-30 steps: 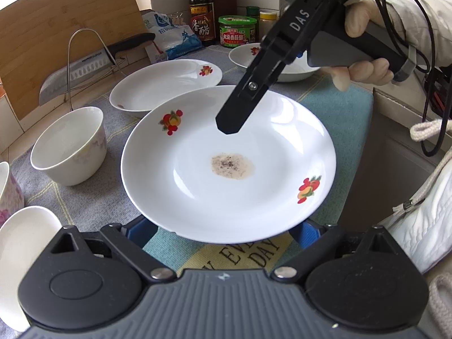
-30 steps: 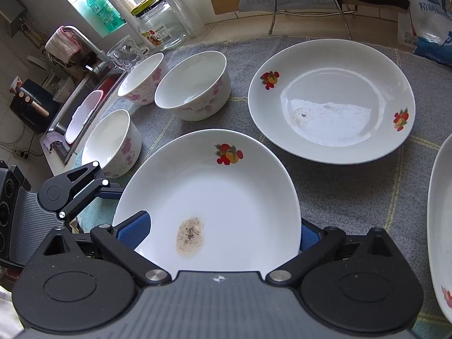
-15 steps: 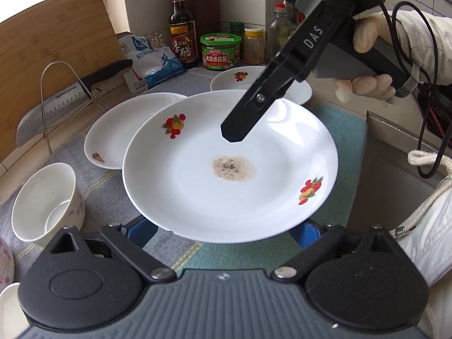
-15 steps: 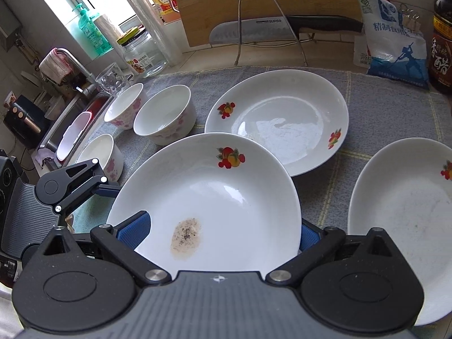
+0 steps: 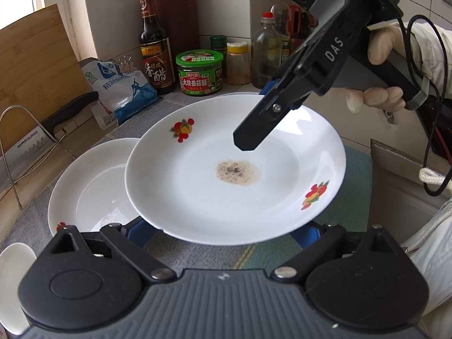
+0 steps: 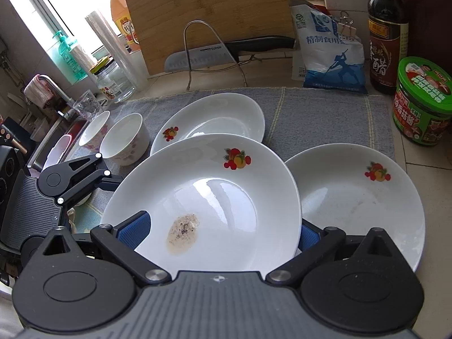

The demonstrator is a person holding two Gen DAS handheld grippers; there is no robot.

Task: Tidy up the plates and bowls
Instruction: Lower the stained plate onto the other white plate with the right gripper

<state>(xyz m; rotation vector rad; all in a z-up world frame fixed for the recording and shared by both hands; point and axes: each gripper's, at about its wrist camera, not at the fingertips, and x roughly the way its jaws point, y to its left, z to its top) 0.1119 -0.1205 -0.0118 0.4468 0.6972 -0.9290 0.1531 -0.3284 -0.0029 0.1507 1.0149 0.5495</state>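
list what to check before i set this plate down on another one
1. Grip: the plate sits between the pads of the right gripper and the left gripper: ok.
2. Level: plate looks about flat: ok.
3. Clean: a speckled stain sits in its well: not ok.
4. Target: the right plate has nothing on it but faint specks: ok.
5. Clearance: the held plate overlaps the right plate and the rear plate; gap above them: cannot tell.
6. Green jar stands apart from the right plate: ok.
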